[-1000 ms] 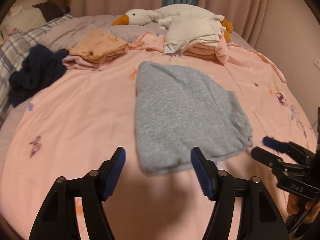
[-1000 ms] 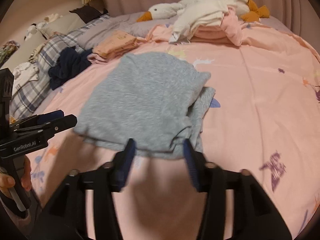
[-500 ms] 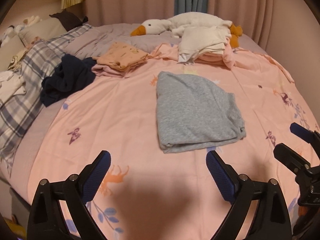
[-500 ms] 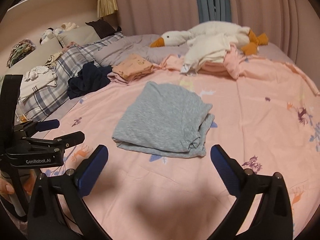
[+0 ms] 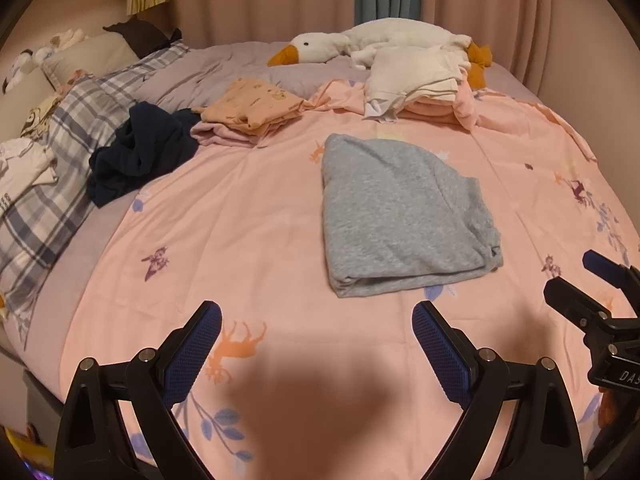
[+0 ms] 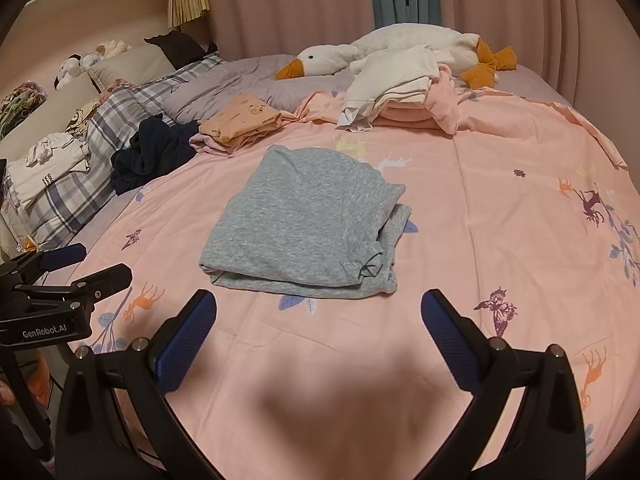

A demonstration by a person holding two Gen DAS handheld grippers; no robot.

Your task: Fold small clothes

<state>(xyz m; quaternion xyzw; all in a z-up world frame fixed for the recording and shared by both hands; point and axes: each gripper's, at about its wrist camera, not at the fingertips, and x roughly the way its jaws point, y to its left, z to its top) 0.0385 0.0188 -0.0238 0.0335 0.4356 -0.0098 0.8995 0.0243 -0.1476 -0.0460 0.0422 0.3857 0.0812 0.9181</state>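
Observation:
A folded grey garment (image 5: pixel 404 216) lies flat on the pink bedsheet (image 5: pixel 248 216); it also shows in the right wrist view (image 6: pixel 304 220). My left gripper (image 5: pixel 316 336) is open and empty, held back from the garment's near edge. My right gripper (image 6: pixel 320 320) is open and empty, also short of the garment. Each gripper shows at the edge of the other's view: the right one (image 5: pixel 580 280) and the left one (image 6: pixel 84 264).
A stack of folded peach and pink clothes (image 5: pixel 248 110) and a crumpled navy garment (image 5: pixel 140 152) lie at the back left. A white and pink clothes pile (image 5: pixel 420 80) and a plush goose (image 5: pixel 360 44) lie at the back. Plaid pillows (image 5: pixel 52 184) line the left.
Both grippers have let go of the grey garment, opened wide and pulled back from it. The garment now lies folded on the sheet.

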